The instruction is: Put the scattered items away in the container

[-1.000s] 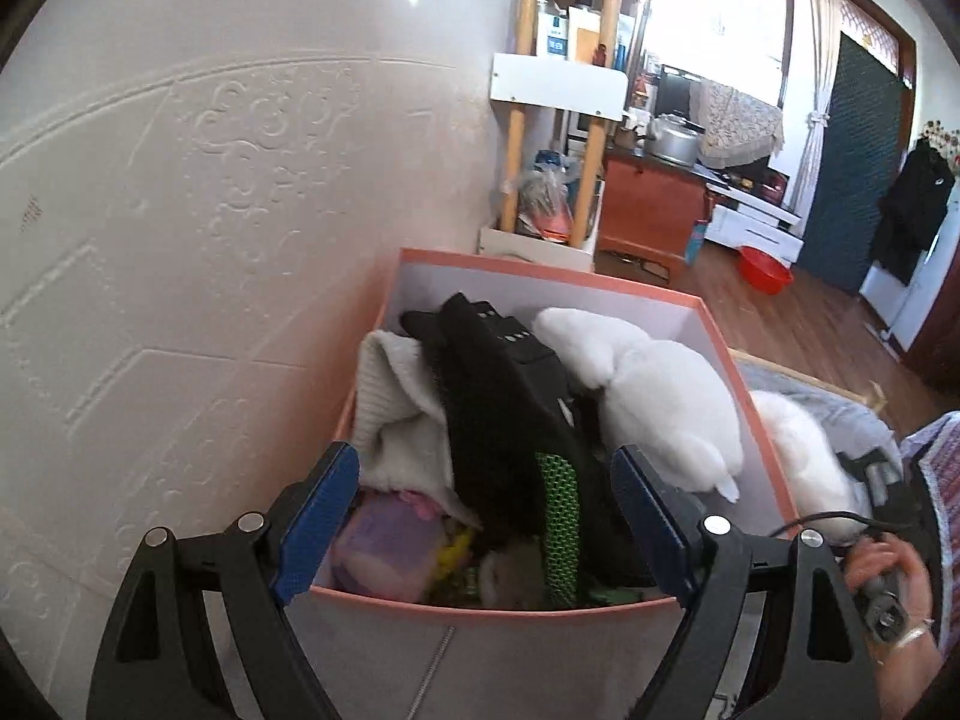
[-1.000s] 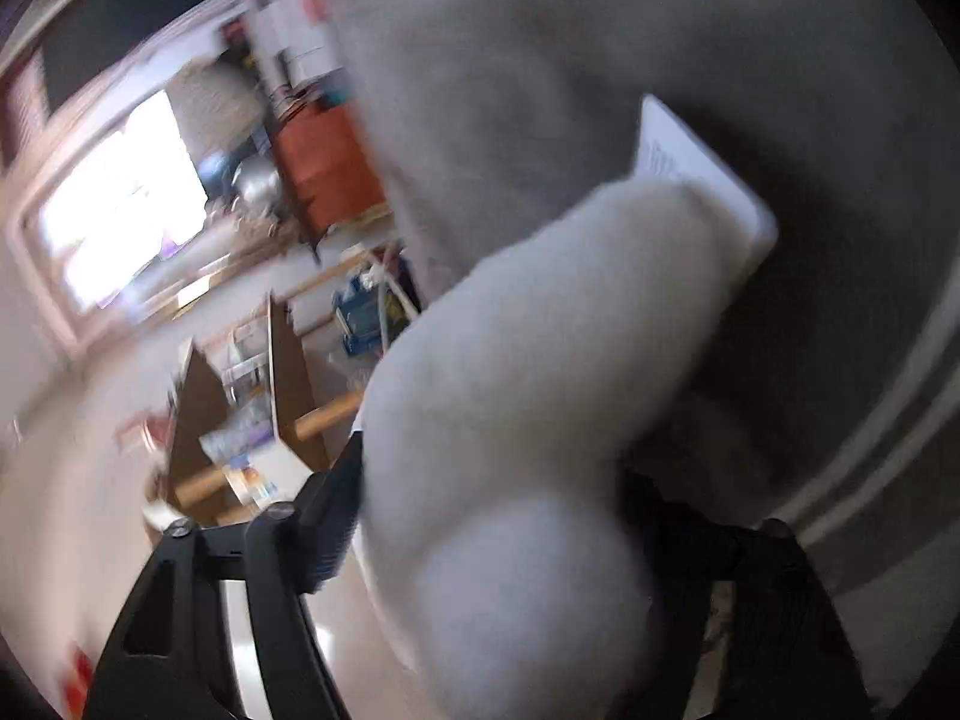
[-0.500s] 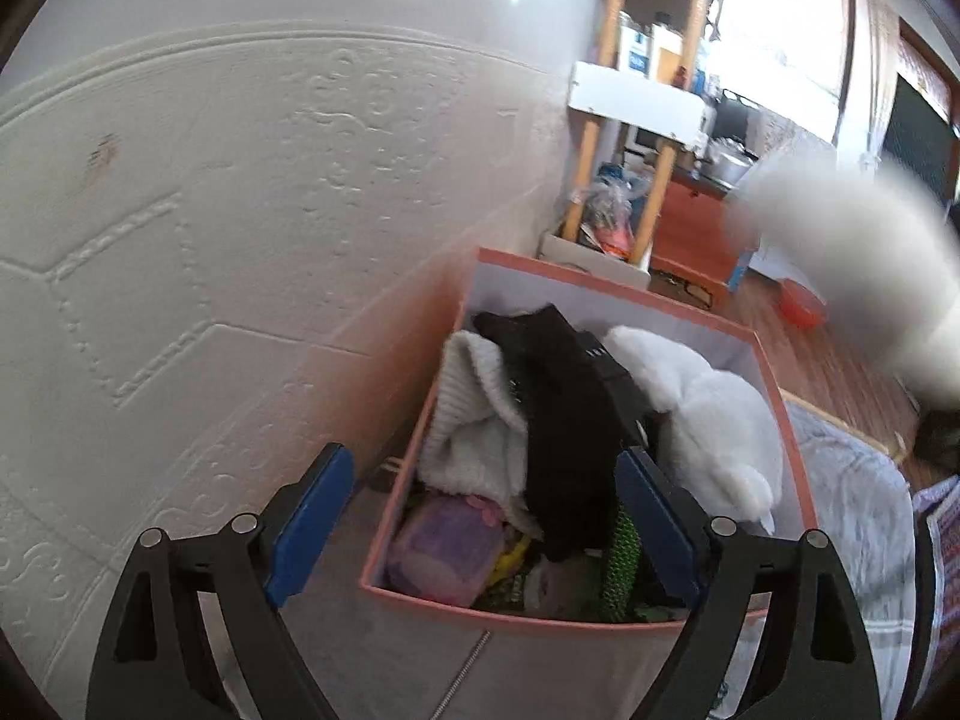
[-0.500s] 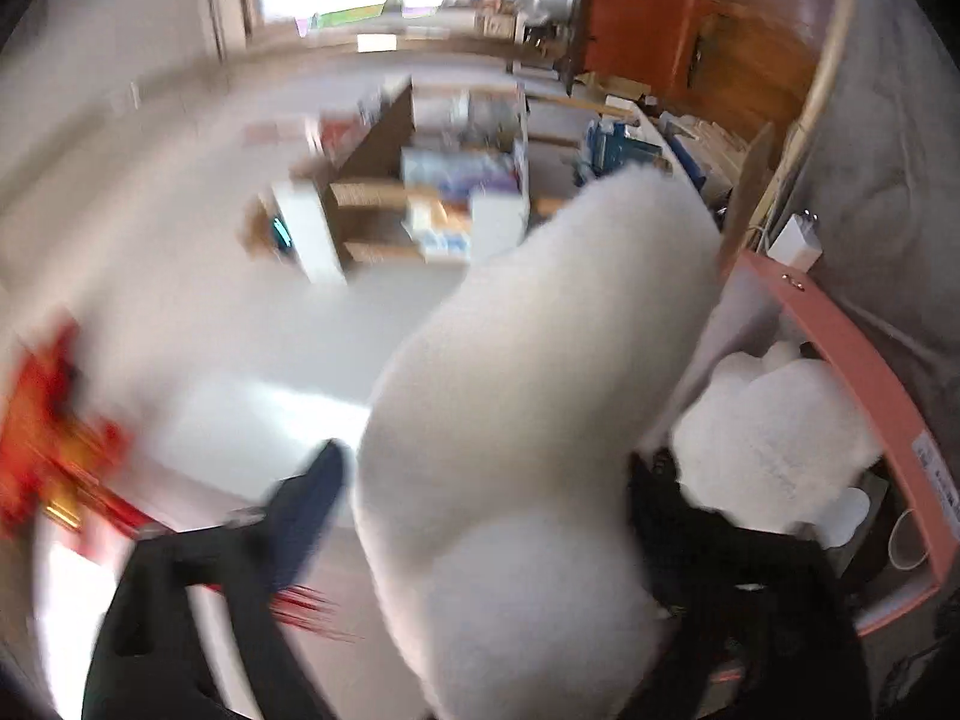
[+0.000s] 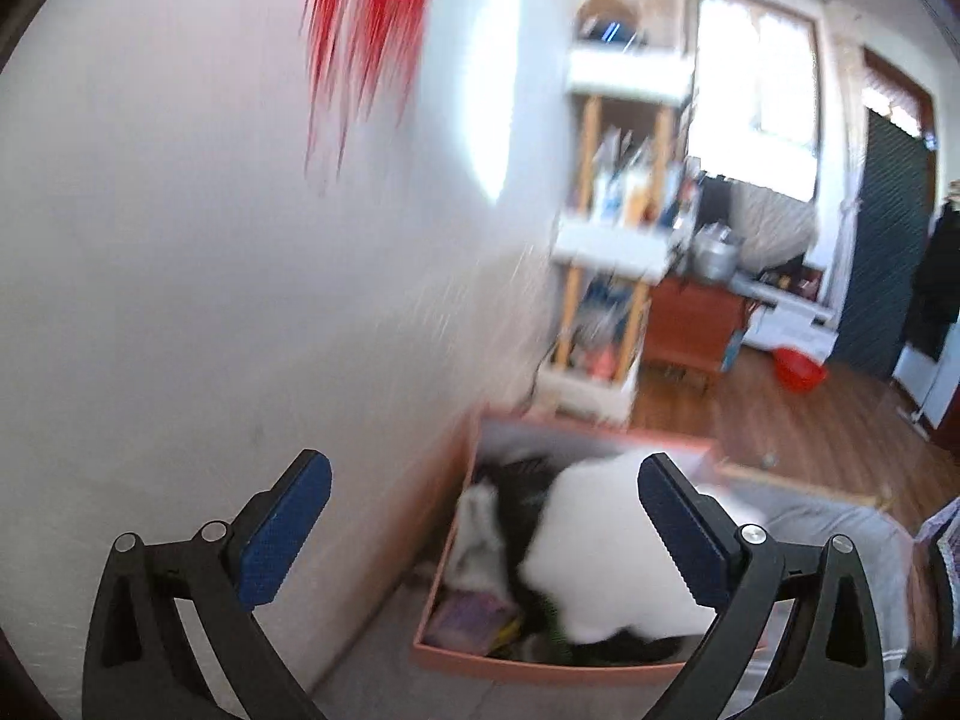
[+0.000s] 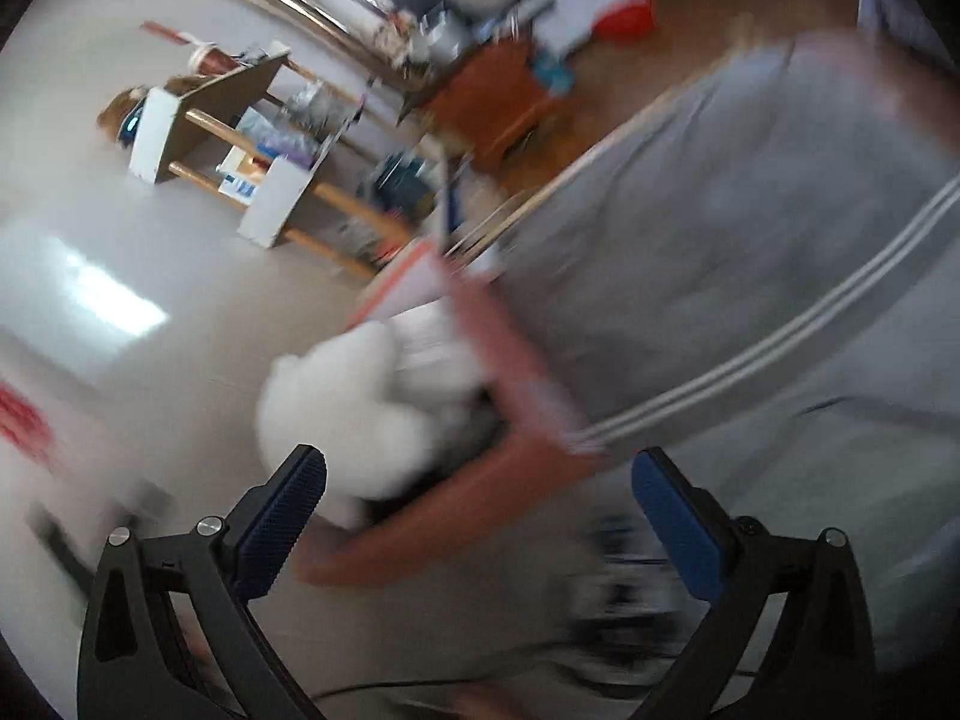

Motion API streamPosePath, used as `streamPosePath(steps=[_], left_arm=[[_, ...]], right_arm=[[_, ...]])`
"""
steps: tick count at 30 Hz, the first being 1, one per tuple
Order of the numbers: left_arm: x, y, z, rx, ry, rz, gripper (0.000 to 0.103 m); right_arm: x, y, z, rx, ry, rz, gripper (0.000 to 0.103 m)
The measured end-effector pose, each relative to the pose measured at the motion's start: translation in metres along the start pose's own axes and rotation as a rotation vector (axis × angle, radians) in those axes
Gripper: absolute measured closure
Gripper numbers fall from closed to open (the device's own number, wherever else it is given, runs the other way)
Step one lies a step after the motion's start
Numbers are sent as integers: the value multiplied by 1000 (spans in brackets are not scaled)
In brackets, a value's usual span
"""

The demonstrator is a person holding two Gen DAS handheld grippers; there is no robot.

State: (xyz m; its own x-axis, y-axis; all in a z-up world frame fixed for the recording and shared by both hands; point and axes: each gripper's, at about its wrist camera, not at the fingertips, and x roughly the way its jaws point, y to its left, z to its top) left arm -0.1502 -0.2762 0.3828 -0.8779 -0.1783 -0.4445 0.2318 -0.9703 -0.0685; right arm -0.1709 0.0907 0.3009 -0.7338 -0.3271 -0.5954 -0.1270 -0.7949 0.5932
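Heaping that white plush (image 5: 606,546) on top of the orange box (image 5: 540,663) worries me most: it sits high over the dark clothes, bulging at the rim, so I judge it could roll out onto the grey bedding (image 6: 750,228). My left gripper (image 5: 483,534) has its jaws opening with nothing between them, and my right gripper (image 6: 477,516) is spread wide and empty above the box's near corner. Both views are blurred, so I could clip the rim or misjudge whether anything scattered remains.
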Motion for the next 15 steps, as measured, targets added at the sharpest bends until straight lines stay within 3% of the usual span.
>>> streamPosePath(steps=[4, 6, 8, 9, 11, 13, 15], left_arm=[[-72, -38, 6, -36, -23, -25, 0], [-105, -60, -10, -58, -17, -106, 0], [-128, -87, -36, -70, 18, -240, 0], [-138, -110, -55, -33, 64, -312, 0], [-148, -146, -85, 67, 106, -375, 0], [-153, -179, -122, 164, 138, -370, 0], [-149, -195, -147, 193, 189, -385, 0]], right_arm=[[-106, 28, -13, -325, -226, -131, 0], [-154, 38, -28, -453, -324, -173, 0], [-190, 47, -40, -554, -403, -202, 0], [-206, 49, -47, -595, -430, -213, 0], [-229, 49, -56, -640, -457, -226, 0], [-245, 43, -60, -644, -474, -241, 1], [-250, 33, -61, -627, -479, -259, 1]])
